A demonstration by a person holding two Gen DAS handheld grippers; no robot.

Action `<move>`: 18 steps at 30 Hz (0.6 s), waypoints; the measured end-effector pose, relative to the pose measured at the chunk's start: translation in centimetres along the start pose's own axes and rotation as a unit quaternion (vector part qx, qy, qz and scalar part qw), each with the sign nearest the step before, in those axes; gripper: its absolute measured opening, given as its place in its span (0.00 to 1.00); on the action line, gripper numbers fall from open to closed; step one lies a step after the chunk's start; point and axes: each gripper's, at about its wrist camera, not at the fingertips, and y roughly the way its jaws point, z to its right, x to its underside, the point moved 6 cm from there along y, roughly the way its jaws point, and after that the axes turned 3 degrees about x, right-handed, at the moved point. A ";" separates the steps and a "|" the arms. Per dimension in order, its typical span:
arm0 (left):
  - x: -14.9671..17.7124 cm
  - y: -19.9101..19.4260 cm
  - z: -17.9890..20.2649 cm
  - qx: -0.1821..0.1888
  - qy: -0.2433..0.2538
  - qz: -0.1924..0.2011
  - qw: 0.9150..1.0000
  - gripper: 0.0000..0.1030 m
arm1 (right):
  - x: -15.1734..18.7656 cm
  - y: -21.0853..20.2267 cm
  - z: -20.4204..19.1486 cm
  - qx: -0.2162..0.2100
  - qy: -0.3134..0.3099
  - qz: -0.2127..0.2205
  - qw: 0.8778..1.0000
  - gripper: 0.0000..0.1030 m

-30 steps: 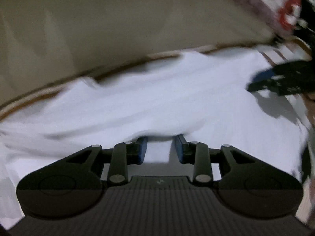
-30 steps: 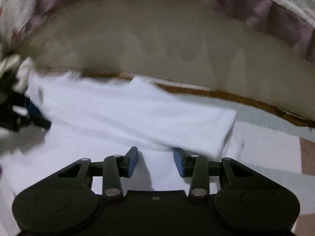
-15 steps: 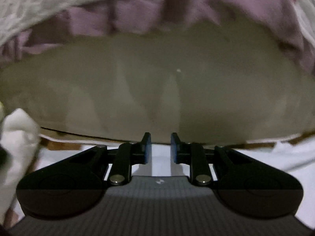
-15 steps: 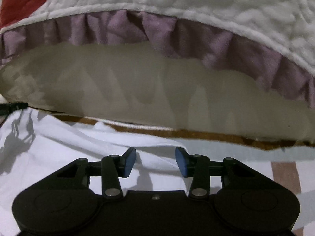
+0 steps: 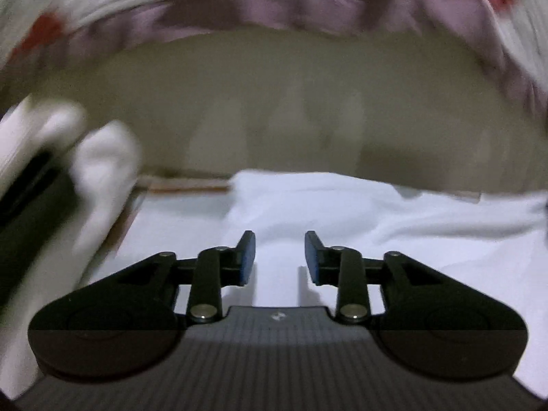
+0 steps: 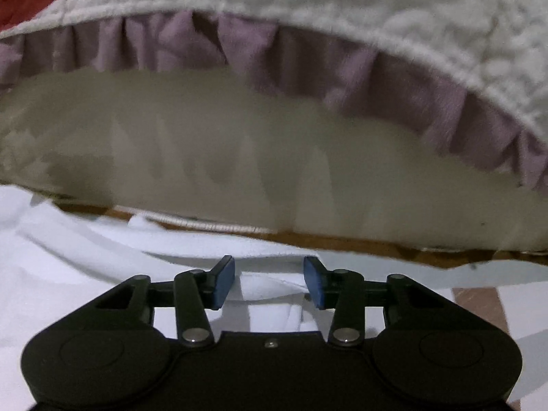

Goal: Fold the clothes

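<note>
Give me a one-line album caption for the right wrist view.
Open right gripper poised over a folded edge of the white garment, bed skirt behind.

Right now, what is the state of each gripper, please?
Left gripper: jaws open, just opened wider, holding nothing.
Right gripper: jaws open over the white garment, gripping nothing.

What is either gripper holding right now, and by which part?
Nothing. The left gripper has just been opening, its jaws apart and empty above the white garment. The right gripper straddles a fold without pinching it.
</note>
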 end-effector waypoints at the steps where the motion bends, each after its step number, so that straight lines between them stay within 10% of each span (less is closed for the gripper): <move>1: 0.5 -0.9 -0.7 0.001 -0.020 -0.005 1.000 0.31 | 0.0 -0.1 0.0 -0.002 0.013 0.003 1.000 0.48; 5: 3.7 -4.4 -3.0 -0.005 -0.093 -0.033 0.995 0.31 | -1.1 -0.1 1.2 -0.067 0.128 -0.003 0.990 0.54; 10: 7.9 -12.4 -3.9 0.015 -0.212 -0.012 0.977 0.33 | -1.2 -1.7 5.4 -0.125 0.330 -0.010 0.936 0.66; 15: 8.2 -14.2 -3.4 0.028 -0.210 -0.019 0.977 0.37 | 3.6 -8.7 4.0 -0.101 0.206 -0.001 0.973 0.66; 18: 9.5 -13.4 -3.8 0.043 -0.273 -0.037 0.960 0.37 | 8.4 -13.5 3.7 -0.104 0.189 0.000 0.976 0.66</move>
